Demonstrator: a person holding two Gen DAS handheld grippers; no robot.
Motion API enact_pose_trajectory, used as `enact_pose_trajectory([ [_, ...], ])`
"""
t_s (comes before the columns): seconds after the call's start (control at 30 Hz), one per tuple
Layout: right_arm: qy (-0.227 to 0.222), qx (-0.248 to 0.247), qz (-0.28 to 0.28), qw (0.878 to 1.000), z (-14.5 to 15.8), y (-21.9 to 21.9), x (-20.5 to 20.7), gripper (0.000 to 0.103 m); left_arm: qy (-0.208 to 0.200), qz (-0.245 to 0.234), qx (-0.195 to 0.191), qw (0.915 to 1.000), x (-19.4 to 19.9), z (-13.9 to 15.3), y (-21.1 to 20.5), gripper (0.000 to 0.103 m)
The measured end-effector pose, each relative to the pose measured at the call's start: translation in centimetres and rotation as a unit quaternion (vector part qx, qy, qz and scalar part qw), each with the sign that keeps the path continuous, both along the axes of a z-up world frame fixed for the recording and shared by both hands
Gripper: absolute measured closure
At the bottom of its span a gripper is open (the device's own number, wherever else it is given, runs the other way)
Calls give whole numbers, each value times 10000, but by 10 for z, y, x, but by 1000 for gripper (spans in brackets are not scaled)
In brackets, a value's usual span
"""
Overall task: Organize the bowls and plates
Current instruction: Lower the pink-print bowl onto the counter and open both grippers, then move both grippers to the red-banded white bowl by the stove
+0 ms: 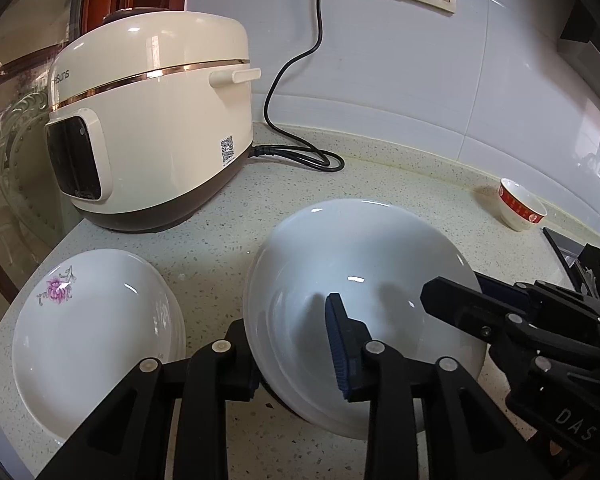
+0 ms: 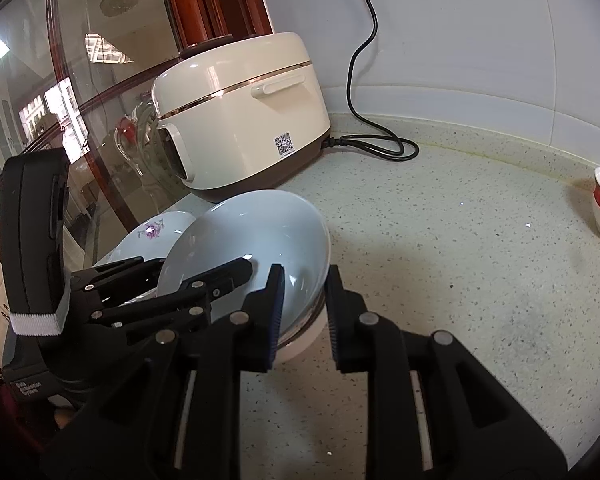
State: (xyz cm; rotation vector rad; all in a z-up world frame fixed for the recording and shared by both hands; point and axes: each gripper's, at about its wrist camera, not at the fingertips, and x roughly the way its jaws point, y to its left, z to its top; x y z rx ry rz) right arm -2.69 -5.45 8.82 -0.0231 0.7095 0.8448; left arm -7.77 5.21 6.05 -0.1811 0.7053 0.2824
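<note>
Cup [image 1: 522, 209] whole from left wrist; cropped from right.

Bright, sharp fisheye frames, edges bent and dark, glare on white tiles [image 1: 420, 80]

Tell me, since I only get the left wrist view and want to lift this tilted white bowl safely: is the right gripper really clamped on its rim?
Observer: It doesn't look clamped. In the right wrist view the right gripper straddles the white bowl's rim, but there is a clear gap between its inner pad and the bowl wall.
Operator: Is anything underneath on that side?
Observer: Yes. A lower white dish shows under the bowl's right edge, and the bowl appears to lean on it.
</note>
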Motion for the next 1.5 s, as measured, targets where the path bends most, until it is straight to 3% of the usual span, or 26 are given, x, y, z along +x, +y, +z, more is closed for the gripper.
enact_pose_trajectory([
  [0.23,7,-77,-41,10000,-2,2,1,71,-18,-32,-97,9999,-1,1,0,61],
  [0.47,-19,-7,-235,9997,0,-4,5,56,-34,6,-146,9999,-3,4,-2,59],
  [0.67,77,133,-387,9991,1,-12,11,52,-28,-113,-242,9996,-1,8,-1,50],
  [0.83,186,258,-468,9984,2,-18,16,46,-27,-188,23,9998,2,7,-9,41],
  [0.97,127,242,-438,9987,3,-17,13,45,55,-265,611,9978,6,4,-26,18],
  [1.1,114,274,-465,9985,4,-18,13,44,-10,-303,399,9987,5,6,-23,17],
  [1.5,318,494,-762,9954,4,-33,25,38,-159,-187,851,9961,0,14,-27,15],
])
